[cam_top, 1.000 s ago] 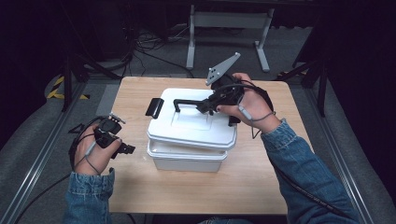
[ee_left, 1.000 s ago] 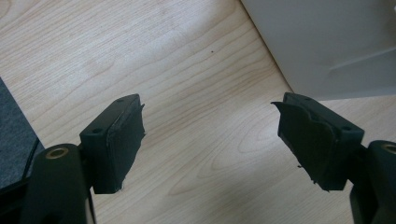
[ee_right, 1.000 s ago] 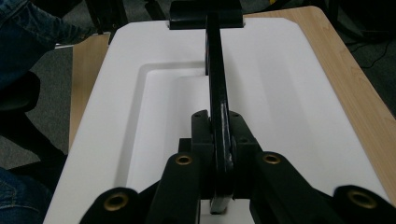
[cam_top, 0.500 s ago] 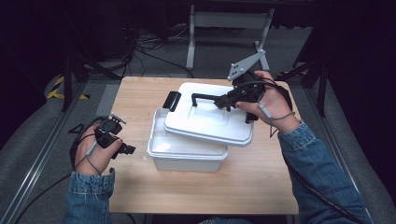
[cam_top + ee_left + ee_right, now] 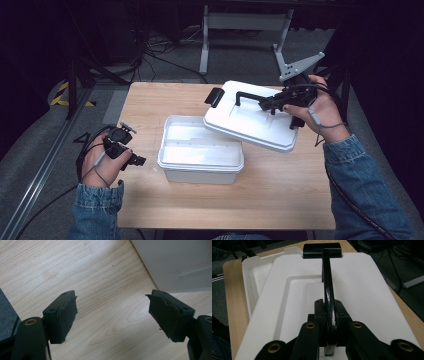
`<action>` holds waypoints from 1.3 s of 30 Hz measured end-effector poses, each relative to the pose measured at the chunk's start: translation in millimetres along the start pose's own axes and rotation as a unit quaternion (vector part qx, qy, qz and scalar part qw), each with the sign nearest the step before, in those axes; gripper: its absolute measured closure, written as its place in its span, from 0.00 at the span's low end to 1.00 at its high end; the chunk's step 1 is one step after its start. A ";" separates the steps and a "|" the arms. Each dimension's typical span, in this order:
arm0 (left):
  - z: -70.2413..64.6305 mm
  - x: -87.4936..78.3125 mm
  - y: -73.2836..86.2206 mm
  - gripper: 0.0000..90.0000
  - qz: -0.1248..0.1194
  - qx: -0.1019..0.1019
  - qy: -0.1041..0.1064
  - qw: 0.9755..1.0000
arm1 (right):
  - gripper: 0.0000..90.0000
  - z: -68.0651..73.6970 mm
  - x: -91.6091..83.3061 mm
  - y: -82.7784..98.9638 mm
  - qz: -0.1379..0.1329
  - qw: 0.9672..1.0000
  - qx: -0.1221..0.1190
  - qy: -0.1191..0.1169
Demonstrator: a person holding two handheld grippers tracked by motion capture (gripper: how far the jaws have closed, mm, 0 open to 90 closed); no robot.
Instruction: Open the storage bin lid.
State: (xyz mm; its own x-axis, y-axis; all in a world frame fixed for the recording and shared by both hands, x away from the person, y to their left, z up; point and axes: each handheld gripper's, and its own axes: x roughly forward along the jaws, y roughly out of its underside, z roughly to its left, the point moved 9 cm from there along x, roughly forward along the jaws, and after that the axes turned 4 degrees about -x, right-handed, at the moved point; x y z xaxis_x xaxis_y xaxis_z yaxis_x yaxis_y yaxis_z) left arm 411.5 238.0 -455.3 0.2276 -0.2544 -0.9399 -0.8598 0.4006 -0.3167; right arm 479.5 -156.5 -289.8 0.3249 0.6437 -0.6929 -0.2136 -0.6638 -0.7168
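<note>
A white plastic box stands open in the middle of the wooden table. Its white lid hangs tilted above and to the right of the box, overlapping the box's far right corner. My right gripper is shut on the lid's black handle, which runs away from the jaws to a black latch. The box's inside appears left of the lid and looks empty. My left gripper rests open near the table's left edge, nothing between its pads, with the box wall just beyond.
A metal stand and cables lie on the dark floor behind the table. A rail runs along the floor at the left. Bare wood lies in front of the box and at the right front.
The right gripper has lifted the lid off the box and carried it up and to the right. The box now stands uncovered. The left gripper has stayed put.
</note>
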 end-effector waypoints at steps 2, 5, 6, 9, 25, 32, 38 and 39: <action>-0.2 -0.2 0.1 0.26 0.000 0.000 0.001 1.000 | 0.94 -6.3 -4.3 7.7 0.002 1.000 0.008 0.007; 0.4 -0.6 0.2 0.25 -0.002 -0.001 0.000 1.000 | 0.94 -16.2 -12.2 18.6 0.005 1.000 0.020 0.020; 0.7 -0.9 0.5 0.25 -0.002 -0.003 0.000 1.000 | 0.94 -19.8 -15.3 22.9 0.007 0.999 0.027 0.026; 0.8 -0.7 0.4 0.25 -0.002 0.000 0.000 1.000 | 0.94 -27.4 -21.8 32.6 0.009 0.999 0.040 0.033; 0.4 0.2 0.2 0.25 0.000 0.000 -0.003 1.000 | 0.94 -64.6 -30.3 78.5 0.022 0.993 0.094 0.070; 0.4 0.6 0.8 0.25 0.004 0.001 0.000 1.000 | 0.94 -78.6 -17.3 102.2 0.028 0.990 0.118 0.072; 0.7 1.5 0.7 0.24 0.004 0.000 -0.002 1.000 | 0.93 -88.9 -2.0 128.0 0.038 0.987 0.134 0.075; 0.7 1.5 0.7 0.24 0.004 0.000 -0.002 1.000 | 0.93 -90.1 0.9 132.1 0.038 0.987 0.134 0.074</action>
State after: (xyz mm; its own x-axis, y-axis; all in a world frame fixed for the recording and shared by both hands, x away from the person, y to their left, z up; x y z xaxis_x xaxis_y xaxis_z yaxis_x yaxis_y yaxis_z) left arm 411.6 238.5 -457.0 0.2222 -0.2483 -0.9429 -0.8614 0.4030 -0.3091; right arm 534.6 -278.0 -378.1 0.4256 0.5196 -0.7409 -0.4727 -0.5704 -0.6717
